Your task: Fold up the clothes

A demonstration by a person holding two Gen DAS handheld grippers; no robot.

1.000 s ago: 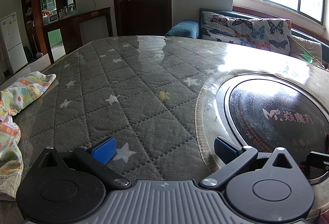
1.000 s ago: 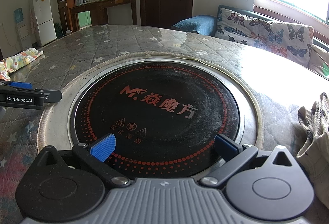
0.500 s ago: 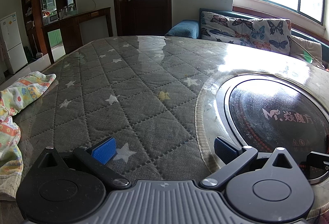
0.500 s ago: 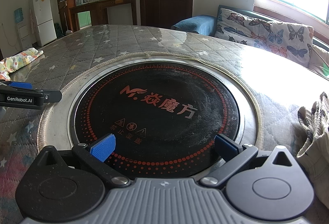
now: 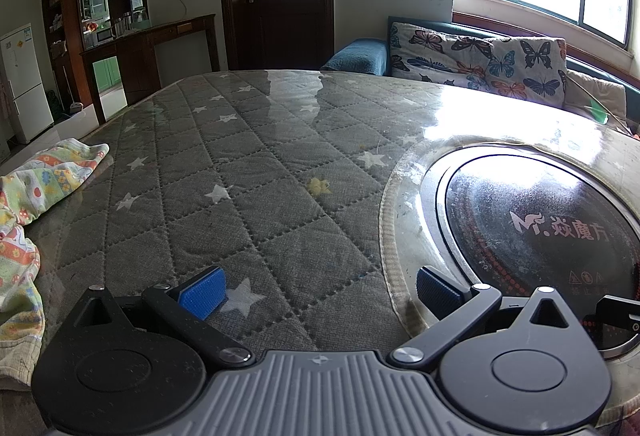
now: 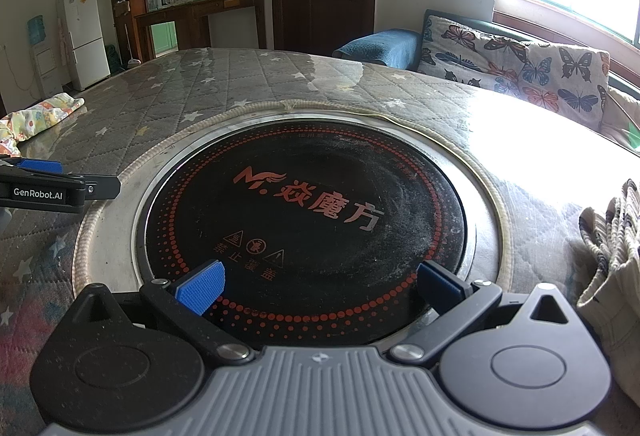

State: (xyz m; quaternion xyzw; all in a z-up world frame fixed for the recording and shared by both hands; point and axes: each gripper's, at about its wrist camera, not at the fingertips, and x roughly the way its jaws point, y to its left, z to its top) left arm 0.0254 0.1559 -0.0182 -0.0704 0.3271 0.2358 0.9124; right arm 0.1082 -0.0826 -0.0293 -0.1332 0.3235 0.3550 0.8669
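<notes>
Change: none | left gripper (image 5: 318,292) fingers wide apart, empty | right gripper (image 6: 320,286) same | clothes (image 5: 38,192) untouched

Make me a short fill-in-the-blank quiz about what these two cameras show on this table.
1. Both the left gripper and the right gripper are ____, holding nothing.
2. The round black hotplate is set into the ____ of the table.
3. The bright patterned cloth lies at the table's ____ edge.
4. The sofa cushions are printed with ____.

Missing words: open; middle; left; butterflies
</notes>
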